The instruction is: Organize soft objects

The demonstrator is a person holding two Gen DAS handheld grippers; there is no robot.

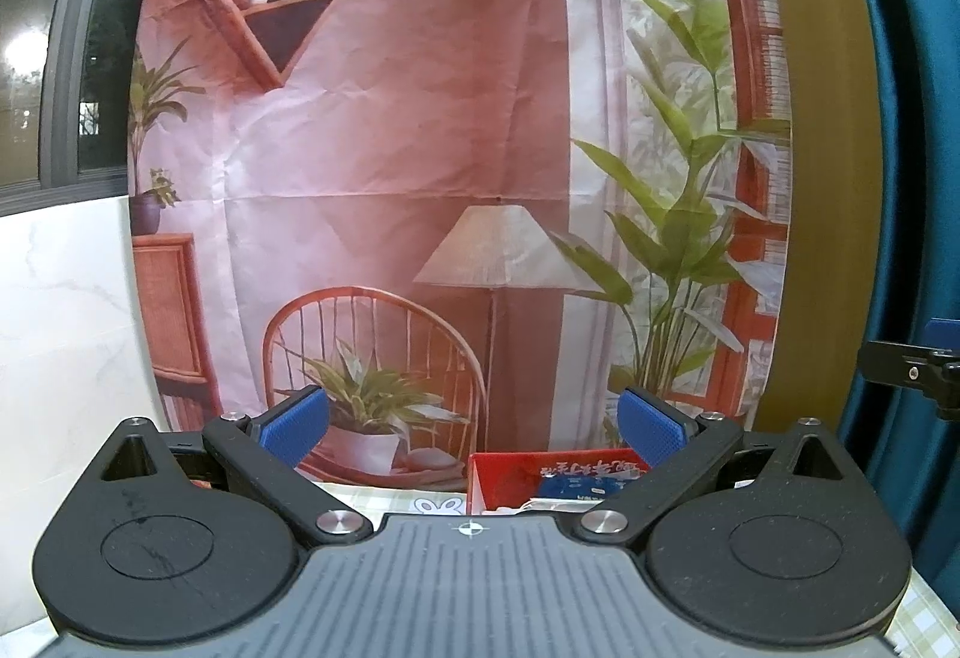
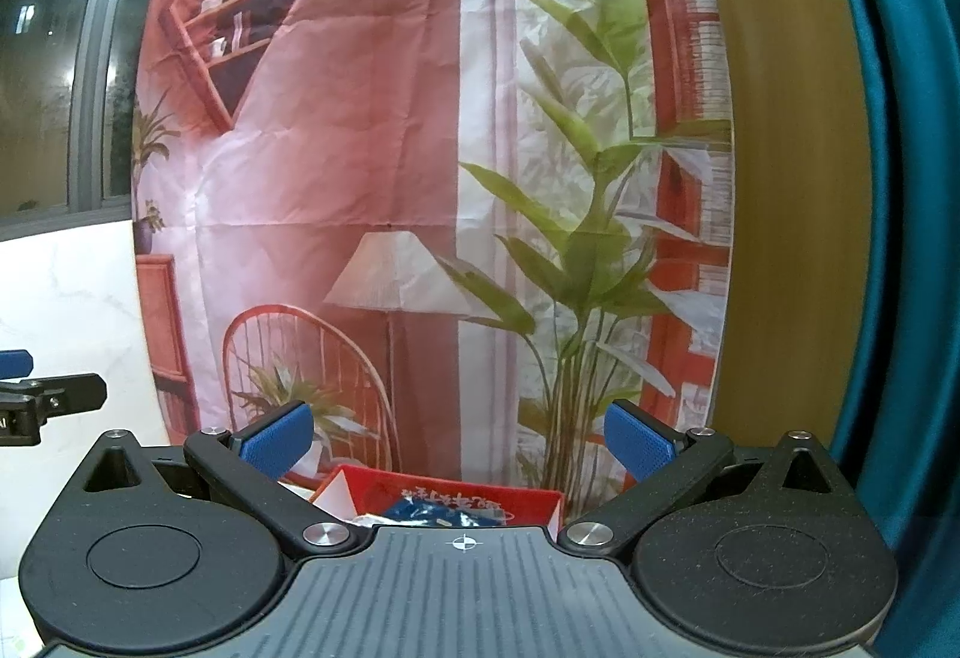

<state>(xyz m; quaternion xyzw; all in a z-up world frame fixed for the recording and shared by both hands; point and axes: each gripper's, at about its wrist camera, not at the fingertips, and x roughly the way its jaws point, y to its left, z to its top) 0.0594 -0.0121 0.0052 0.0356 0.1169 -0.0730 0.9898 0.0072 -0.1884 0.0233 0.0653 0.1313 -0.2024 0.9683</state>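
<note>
Both empty and spread wide, left gripper and right gripper, raised level toward the printed backdrop cloth, red open-topped plastic bin of blue soft packets low between the jaws; progress impossible to judge.

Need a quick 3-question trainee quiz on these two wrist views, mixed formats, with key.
1. True or false: the left gripper holds a soft object.
2. The red box sits: A) behind the backdrop B) before the backdrop, low between the fingers C) left of the window
3. Fill in: the right gripper's pads are coloured ____.

Key: 1 false, both grippers are open and empty; 2 B; 3 blue.
</note>
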